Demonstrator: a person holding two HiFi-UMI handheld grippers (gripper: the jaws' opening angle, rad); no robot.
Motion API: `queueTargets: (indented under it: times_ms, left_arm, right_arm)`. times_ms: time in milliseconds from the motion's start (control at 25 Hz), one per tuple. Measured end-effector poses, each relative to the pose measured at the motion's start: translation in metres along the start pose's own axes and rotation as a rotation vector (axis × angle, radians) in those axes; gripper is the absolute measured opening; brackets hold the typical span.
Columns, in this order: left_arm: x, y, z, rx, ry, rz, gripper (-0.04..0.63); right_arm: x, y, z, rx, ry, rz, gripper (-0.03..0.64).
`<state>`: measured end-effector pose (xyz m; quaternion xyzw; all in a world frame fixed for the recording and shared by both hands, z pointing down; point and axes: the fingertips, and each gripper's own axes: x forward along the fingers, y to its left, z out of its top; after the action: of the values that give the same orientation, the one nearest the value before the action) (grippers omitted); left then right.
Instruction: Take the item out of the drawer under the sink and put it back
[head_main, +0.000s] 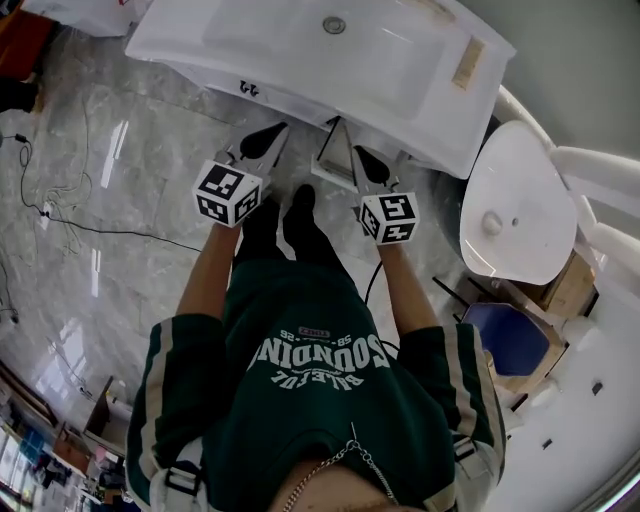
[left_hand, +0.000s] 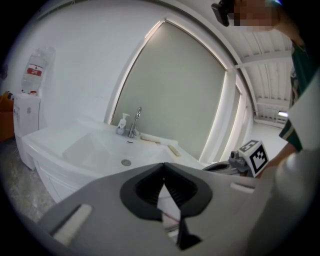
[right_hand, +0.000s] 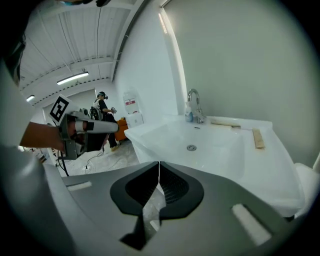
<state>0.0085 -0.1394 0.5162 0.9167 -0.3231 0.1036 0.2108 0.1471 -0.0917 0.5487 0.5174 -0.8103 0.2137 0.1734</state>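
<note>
A white sink (head_main: 250, 45) with a drain and a faucet (left_hand: 135, 120) stands in front of me. My left gripper (head_main: 270, 135) and right gripper (head_main: 360, 158) hang side by side just before its front edge, each with a marker cube behind the jaws. The left gripper's jaws (left_hand: 162, 172) are shut with nothing between them. The right gripper's jaws (right_hand: 159, 170) are shut and empty too. A narrow white panel (head_main: 335, 150) juts out below the basin between the grippers. The basin's overhang hides the cabinet front, and no item shows.
A white toilet (head_main: 515, 215) stands close on the right, with a wooden crate holding something blue (head_main: 510, 340) behind it. Cables (head_main: 60, 215) trail over the marble floor at left. A soap bottle (left_hand: 121, 124) and a wooden block (right_hand: 257, 137) sit on the sink's rim. Another person (right_hand: 102, 112) stands far off.
</note>
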Motion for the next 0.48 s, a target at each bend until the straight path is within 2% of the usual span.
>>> queueTargets:
  times_ms: [120, 280, 480]
  left_arm:
    - [0.006, 0.001, -0.019, -0.016, 0.021, -0.002, 0.049]
    - [0.015, 0.002, -0.044, -0.042, 0.047, -0.008, 0.049]
    - [0.016, 0.005, -0.067, -0.075, 0.068, -0.006, 0.05]
  right_arm:
    - [0.012, -0.005, -0.037, 0.001, 0.087, 0.016, 0.006]
    - [0.031, -0.019, -0.086, 0.004, 0.201, 0.009, 0.081]
    - [0.048, -0.036, -0.131, -0.022, 0.321, -0.018, 0.109]
